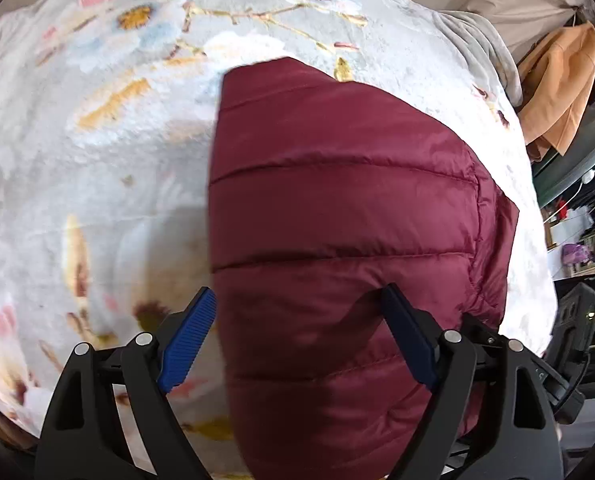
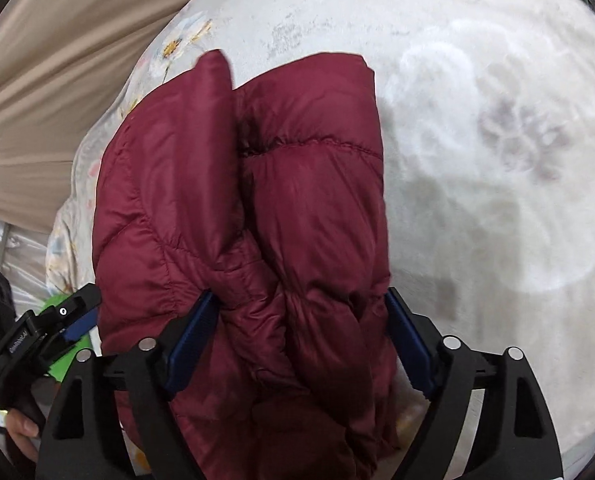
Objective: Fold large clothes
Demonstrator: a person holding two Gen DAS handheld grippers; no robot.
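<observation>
A dark red quilted puffer jacket [image 1: 337,220] lies folded on a pale floral blanket [image 1: 97,140]. My left gripper [image 1: 297,292] hovers open over the jacket's near end, its left blue pad [image 1: 185,344] off the jacket's left edge and the right pad over the fabric. In the right wrist view the jacket [image 2: 257,180] shows bunched folds and a sleeve lying along the left. My right gripper [image 2: 299,296] stands open, wide jaws straddling the bunched near end. The blanket [image 2: 477,140] spreads to the right. The left gripper [image 2: 65,320] appears at the lower left, held by a hand [image 2: 21,428].
An orange cloth [image 1: 557,88] hangs at the right past the blanket's edge, with cluttered shelves [image 1: 577,232] below it. Beige fabric [image 2: 49,80] runs along the left of the bed. A grey cloth [image 1: 477,40] lies at the far right corner.
</observation>
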